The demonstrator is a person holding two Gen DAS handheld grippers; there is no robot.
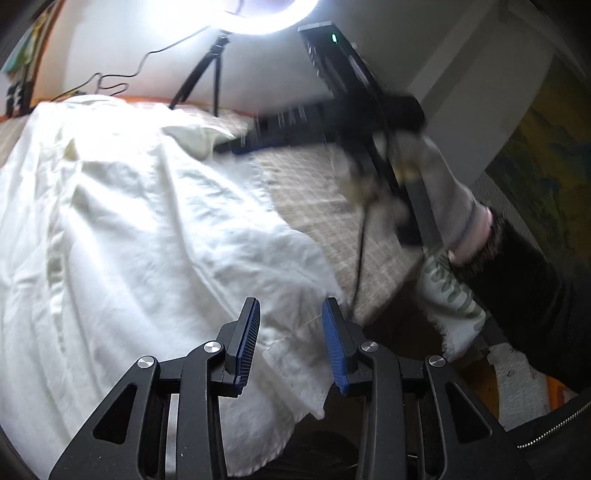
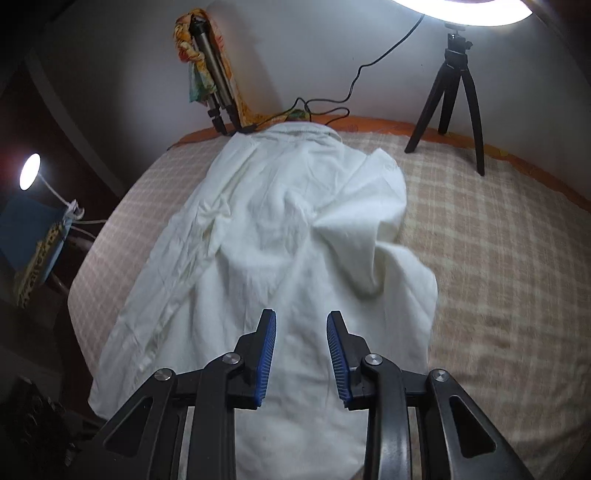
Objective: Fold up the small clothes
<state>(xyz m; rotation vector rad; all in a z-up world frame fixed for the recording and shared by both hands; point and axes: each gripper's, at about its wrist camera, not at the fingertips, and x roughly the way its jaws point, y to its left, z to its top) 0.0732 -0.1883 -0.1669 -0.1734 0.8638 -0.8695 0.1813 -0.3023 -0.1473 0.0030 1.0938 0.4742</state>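
A white garment (image 1: 147, 221) lies spread lengthwise on a checked blanket (image 1: 314, 192). My left gripper (image 1: 291, 310) hovers over the garment's near right corner, jaws apart and nothing pinched. A gloved hand (image 1: 454, 206) holds my right gripper (image 1: 236, 146), blurred, above the blanket at the upper right. In the right wrist view the garment (image 2: 288, 221) runs away from me, one flap folded over on its right side. My right gripper (image 2: 302, 321) is open over the garment's near end, blue pads (image 2: 267, 350) clear of the cloth.
A ring light (image 2: 461, 11) on a black tripod (image 2: 458, 85) stands at the blanket's (image 2: 498, 258) far edge. A second tripod (image 2: 214, 74) leans on the wall with a cable (image 2: 332, 107) beside it. A lamp (image 2: 29, 171) glows left of the bed.
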